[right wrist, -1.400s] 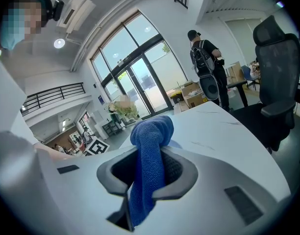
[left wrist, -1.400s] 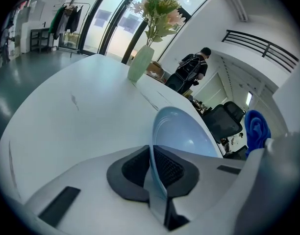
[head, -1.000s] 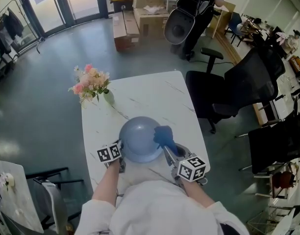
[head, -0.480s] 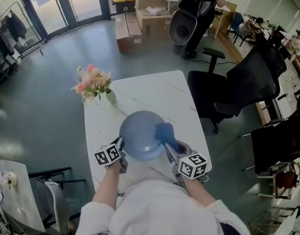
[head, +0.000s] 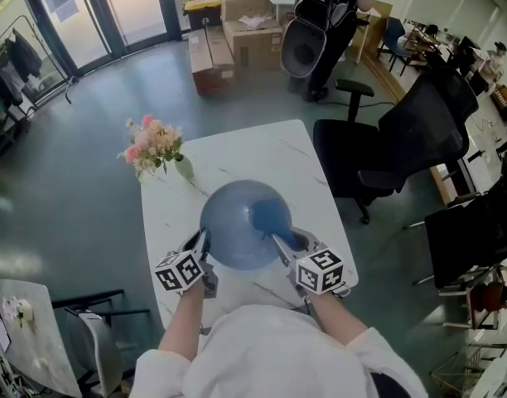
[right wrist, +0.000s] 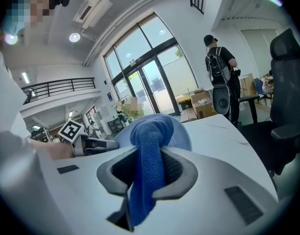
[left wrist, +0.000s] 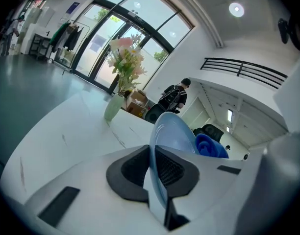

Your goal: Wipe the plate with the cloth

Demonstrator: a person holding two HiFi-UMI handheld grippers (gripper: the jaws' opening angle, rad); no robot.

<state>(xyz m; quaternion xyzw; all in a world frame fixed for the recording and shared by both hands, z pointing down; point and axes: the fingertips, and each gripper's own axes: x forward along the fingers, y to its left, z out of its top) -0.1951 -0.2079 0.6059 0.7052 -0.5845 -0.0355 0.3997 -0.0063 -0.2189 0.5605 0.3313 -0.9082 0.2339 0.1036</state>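
A pale blue plate (head: 241, 224) is held up off the white marble table (head: 253, 160), tilted on edge. My left gripper (head: 205, 240) is shut on its left rim; in the left gripper view the plate (left wrist: 172, 131) stands edge-on between the pads. My right gripper (head: 274, 240) is shut on a blue cloth (head: 272, 216), which presses against the plate's face. In the right gripper view the cloth (right wrist: 149, 153) hangs bunched between the jaws, with the plate (right wrist: 182, 136) right behind it.
A vase of pink flowers (head: 154, 146) stands at the table's far left corner. Black office chairs (head: 403, 143) stand to the right of the table. Cardboard boxes (head: 237, 36) and a person with a backpack (head: 324, 11) are farther back. A chair (head: 79, 338) sits at the lower left.
My left gripper has lifted the plate higher off the table and tilted it up. The cloth in my right gripper now lies further in on the plate's face.
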